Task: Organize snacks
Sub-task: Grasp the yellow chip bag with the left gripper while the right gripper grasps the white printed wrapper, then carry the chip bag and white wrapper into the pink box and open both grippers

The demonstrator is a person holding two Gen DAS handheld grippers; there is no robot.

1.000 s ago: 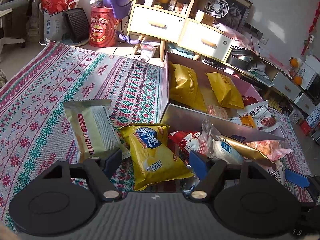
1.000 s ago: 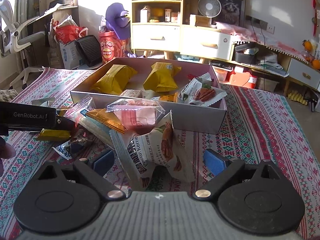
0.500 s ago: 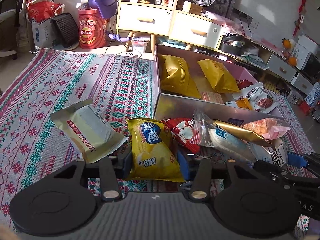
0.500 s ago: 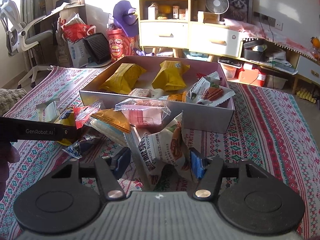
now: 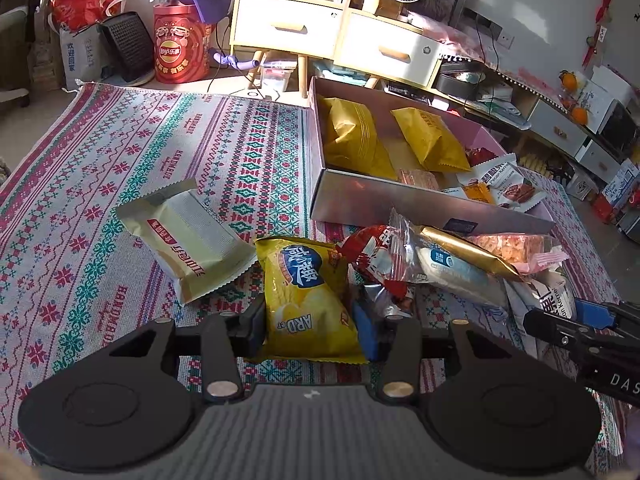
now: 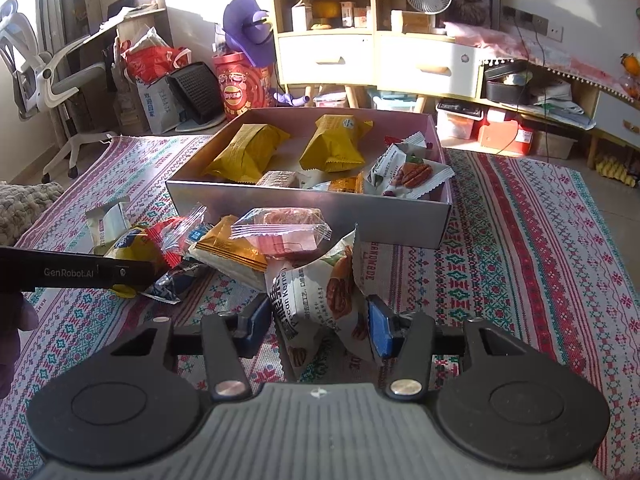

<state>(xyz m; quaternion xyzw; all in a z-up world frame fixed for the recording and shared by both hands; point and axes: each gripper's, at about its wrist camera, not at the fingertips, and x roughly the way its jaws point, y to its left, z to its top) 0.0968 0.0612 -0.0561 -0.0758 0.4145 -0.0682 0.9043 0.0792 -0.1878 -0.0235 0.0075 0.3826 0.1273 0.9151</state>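
Note:
On the patterned rug, my left gripper (image 5: 310,332) has its closing jaws around a yellow chip bag (image 5: 308,300), with both pads pressing its sides. My right gripper (image 6: 318,326) is closing as well, and a crumpled white pecan packet (image 6: 320,296) is squeezed between its blue pads. Between the two lies a heap of snacks: a red packet (image 5: 376,252), a clear pastry packet (image 5: 460,276), a gold packet (image 5: 468,252) and a pink one (image 6: 284,232). A cream packet (image 5: 188,240) lies apart to the left. Behind the heap stands the open pink box (image 6: 320,208), which holds yellow packets (image 6: 248,152) and several small ones.
The striped rug (image 5: 120,160) stretches left of the box. Past its far edge stand a red chip drum (image 5: 180,52), a black heater (image 5: 128,44), bags and a pale drawer cabinet (image 5: 340,36). An office chair (image 6: 52,80) is at the far left in the right wrist view.
Both grippers have gone from wide open to closed in on their packets: the left on the yellow chip bag, the right on the pecan packet. The cream packet now lies farther from the left fingers.

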